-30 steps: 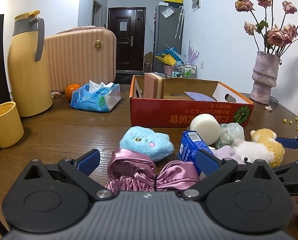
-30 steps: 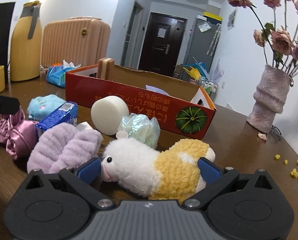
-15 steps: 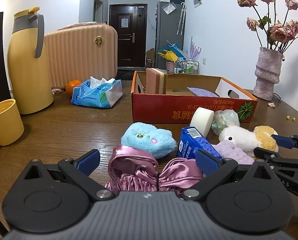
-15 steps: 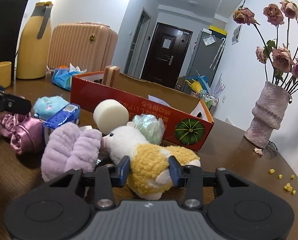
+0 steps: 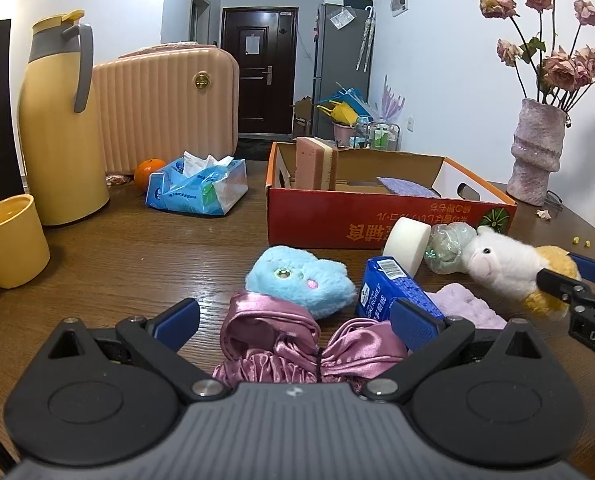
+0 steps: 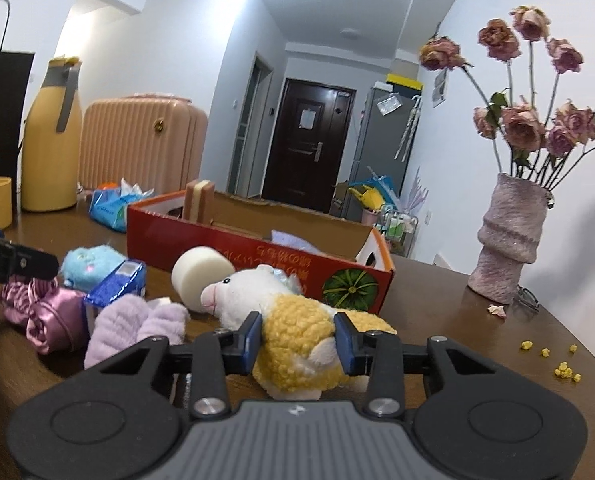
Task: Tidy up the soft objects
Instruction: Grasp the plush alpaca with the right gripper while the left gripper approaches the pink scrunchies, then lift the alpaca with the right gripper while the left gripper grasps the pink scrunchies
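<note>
My right gripper [image 6: 297, 340] is shut on the yellow body of a white-and-yellow plush sheep [image 6: 281, 320] and holds it above the table; it also shows in the left wrist view [image 5: 505, 268]. My left gripper [image 5: 295, 320] is open, its fingers either side of a pink satin scrunchie [image 5: 293, 340] on the table. A blue plush [image 5: 297, 280], a blue tissue pack [image 5: 393, 292], a lilac fluffy cloth [image 6: 137, 324], a white sponge roll [image 6: 197, 276] and a red cardboard box [image 5: 377, 216] holding a pink sponge [image 5: 315, 162] lie ahead.
A yellow thermos [image 5: 57, 120], yellow mug [image 5: 9, 236], tissue packet [image 5: 197, 188], orange [image 5: 147, 172] and pink suitcase [image 5: 165, 104] stand at the left. A vase of dried roses [image 6: 509, 240] stands at the right, with yellow crumbs [image 6: 557, 360] near it.
My right gripper closed on the plush sheep and lifted it off the table. My left gripper stayed open over the scrunchie.
</note>
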`<state>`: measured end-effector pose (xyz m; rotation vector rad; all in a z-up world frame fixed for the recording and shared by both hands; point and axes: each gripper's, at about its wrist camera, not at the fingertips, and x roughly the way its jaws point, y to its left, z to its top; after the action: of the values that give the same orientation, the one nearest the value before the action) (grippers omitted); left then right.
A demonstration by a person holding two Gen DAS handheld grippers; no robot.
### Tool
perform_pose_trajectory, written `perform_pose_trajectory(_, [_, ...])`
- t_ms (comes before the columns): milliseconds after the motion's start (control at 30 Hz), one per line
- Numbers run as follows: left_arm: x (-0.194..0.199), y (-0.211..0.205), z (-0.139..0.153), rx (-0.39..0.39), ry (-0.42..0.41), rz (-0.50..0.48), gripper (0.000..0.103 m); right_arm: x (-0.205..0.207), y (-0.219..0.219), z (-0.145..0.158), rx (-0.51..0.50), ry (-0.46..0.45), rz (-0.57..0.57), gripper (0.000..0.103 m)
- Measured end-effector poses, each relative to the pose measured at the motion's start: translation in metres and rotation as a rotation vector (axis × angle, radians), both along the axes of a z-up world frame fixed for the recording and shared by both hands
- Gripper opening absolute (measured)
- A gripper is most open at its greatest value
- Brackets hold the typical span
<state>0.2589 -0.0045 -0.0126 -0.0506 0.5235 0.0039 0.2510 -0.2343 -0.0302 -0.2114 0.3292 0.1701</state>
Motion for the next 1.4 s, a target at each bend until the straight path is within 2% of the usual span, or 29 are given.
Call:
perform_pose_trajectory(300, [0.001, 0.009, -0.009, -0.007, 0.059, 0.022, 0.103, -0.011, -0.013, 0.009, 0.058, -0.042, -0.027, 0.038])
perform_pose_trajectory(600, [-0.001, -0.003, -0.013, -0.008, 0.062, -0.055, 0.103, -0.019, -0.018, 0.013, 0.087, -0.068, -0.032, 0.038])
perform_pose_trajectory(1133, [0.030, -0.015, -0.030, 0.031, 0.162, -0.057, 0.103, -0.025, -0.021, 0.014, 0.109, -0.075, -0.035, 0.038])
perform_pose_trajectory(1400, [0.045, -0.011, -0.039, 0.012, 0.206, -0.078, 0.103, -0.025, -0.020, 0.013, 0.107, -0.068, -0.039, 0.038])
